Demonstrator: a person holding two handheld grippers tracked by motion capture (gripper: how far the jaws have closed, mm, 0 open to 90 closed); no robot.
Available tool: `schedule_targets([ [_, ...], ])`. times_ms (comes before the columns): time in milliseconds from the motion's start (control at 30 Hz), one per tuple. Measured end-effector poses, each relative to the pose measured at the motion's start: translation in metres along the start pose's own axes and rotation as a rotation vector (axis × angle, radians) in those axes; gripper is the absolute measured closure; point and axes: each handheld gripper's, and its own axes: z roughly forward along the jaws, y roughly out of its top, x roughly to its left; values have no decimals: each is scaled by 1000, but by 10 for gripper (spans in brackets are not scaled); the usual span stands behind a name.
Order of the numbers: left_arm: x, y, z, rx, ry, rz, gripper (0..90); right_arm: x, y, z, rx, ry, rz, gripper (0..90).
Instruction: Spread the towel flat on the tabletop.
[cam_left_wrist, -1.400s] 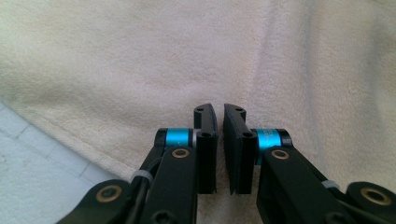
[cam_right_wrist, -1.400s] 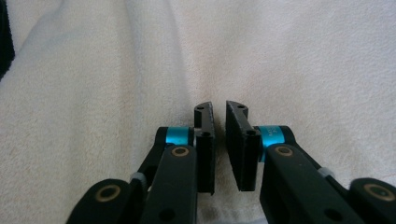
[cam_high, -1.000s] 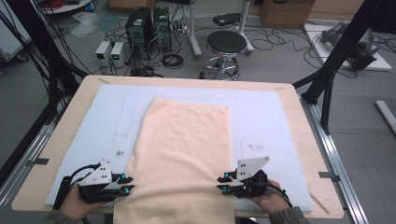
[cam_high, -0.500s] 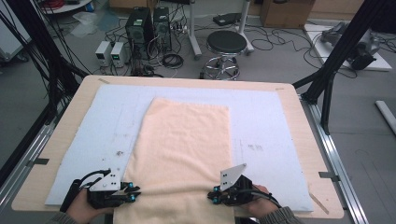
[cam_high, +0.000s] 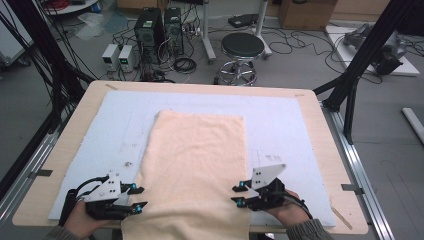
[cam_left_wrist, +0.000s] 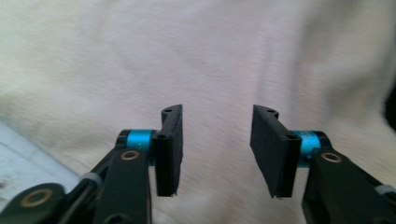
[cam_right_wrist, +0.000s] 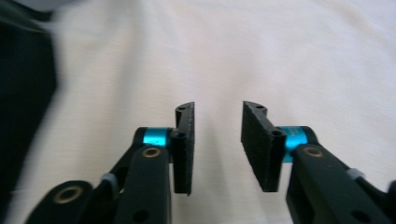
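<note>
Peach terry cloth, a towel (cam_high: 197, 160), is spread lengthwise down the middle of the surface (cam_high: 320, 115) on a pale blue mat (cam_high: 280, 120), its near end draped over the six o'clock edge. The left claw (cam_high: 139, 197) is held at the towel's seven o'clock edge and the right claw (cam_high: 238, 195) at its five o'clock edge, both pointed inward toward each other across the fabric.

In the left gripper view the left claw's jaws are seen parted, with bare towel (cam_left_wrist: 210, 60) behind the gap and nothing pinched; they have just been opening. In the right gripper view the right claw's jaws are likewise parted over flat cloth (cam_right_wrist: 280, 56), nothing caught, and have also just been opening.

The step in hand is judged to be a re-grasp of the towel's near side edges, most likely ahead of a fold toward twelve o'clock. For the next move, each claw would need to be lowered so that one pad is slid under the hem and one kept above, then closed on a single layer. Both sides should be gripped at matching points, or the fold will be skewed.
</note>
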Motion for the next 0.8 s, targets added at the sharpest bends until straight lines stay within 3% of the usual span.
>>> schedule_targets([
  [67,6,1,10,24,18,-8,513,-11,-3,9,44,-24,22,605],
  [167,15,-3,26,73,10,-31,508,-21,-9,22,104,-9,42,649],
  [200,16,-5,29,64,-3,-38,519,-20,-12,25,110,-11,35,688],
  [267,17,-5,29,63,-9,-46,537,-20,-13,23,101,19,31,861],
  [367,14,-4,29,65,-9,-50,555,-16,-14,21,114,21,11,882],
  [500,12,-1,27,43,-56,-53,546,-8,-18,10,137,52,3,882],
  [600,19,2,22,21,-18,-63,535,-5,-22,1,100,65,19,843],
  [633,21,2,21,15,-4,-72,531,-7,-22,-2,83,47,28,742],
  [667,25,3,20,7,18,-79,529,-9,-22,-3,68,26,42,706],
  [800,45,7,23,1,117,-116,554,-26,-16,-3,20,-69,78,652],
])
